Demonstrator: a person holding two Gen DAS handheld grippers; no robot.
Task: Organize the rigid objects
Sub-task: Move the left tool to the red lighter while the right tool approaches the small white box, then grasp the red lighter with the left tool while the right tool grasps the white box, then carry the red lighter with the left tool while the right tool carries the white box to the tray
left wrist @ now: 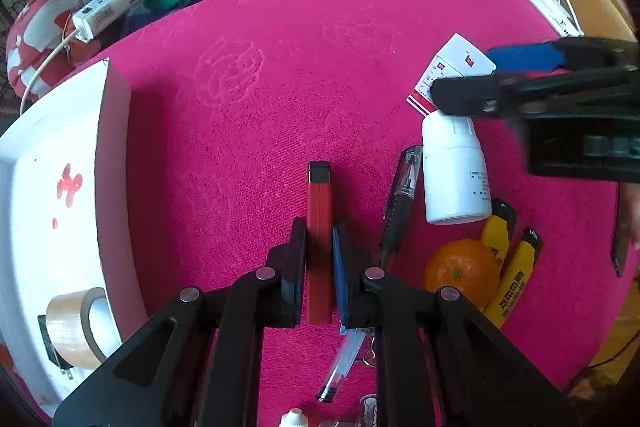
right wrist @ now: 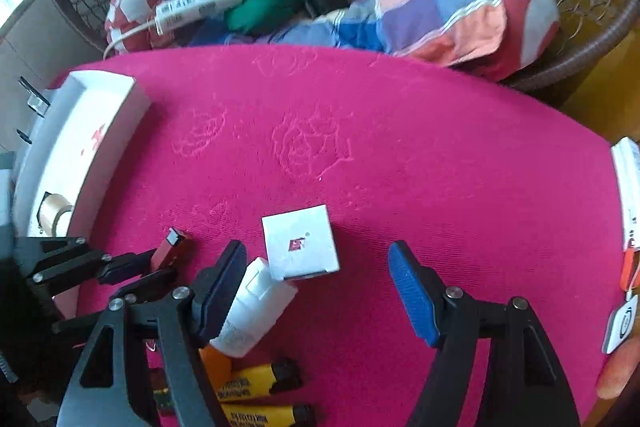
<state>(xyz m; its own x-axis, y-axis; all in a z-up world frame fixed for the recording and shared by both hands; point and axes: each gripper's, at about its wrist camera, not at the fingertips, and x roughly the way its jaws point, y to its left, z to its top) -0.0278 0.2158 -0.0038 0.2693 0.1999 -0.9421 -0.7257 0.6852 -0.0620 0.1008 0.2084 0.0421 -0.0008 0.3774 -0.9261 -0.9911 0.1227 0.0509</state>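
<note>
The left gripper (left wrist: 319,263) is clamped on a red lighter (left wrist: 319,227), both pads pressing its long sides. The lighter runs from the jaws toward 12 o'clock, its black-and-silver cap clear of the fingertips, over the pink cloth (left wrist: 280,87).

The right gripper (right wrist: 318,259) stands half open with nothing pressed between the pads. A white box (right wrist: 300,242) lies between the fingertips, nearer the 9 o'clock finger and apart from the blue pad at 3 o'clock. A white bottle (right wrist: 256,307) lies on its side just beside the 9 o'clock finger; whether they touch I cannot tell. No earlier picture shows jaw motion.

In the left view, a black pen (left wrist: 402,195) lies at 2 o'clock of the lighter, an orange (left wrist: 462,269) at 4 o'clock, 2 yellow lighters (left wrist: 508,267) beside it. A white tray (left wrist: 60,147) at 9 o'clock holds a tape roll (left wrist: 76,327).
</note>
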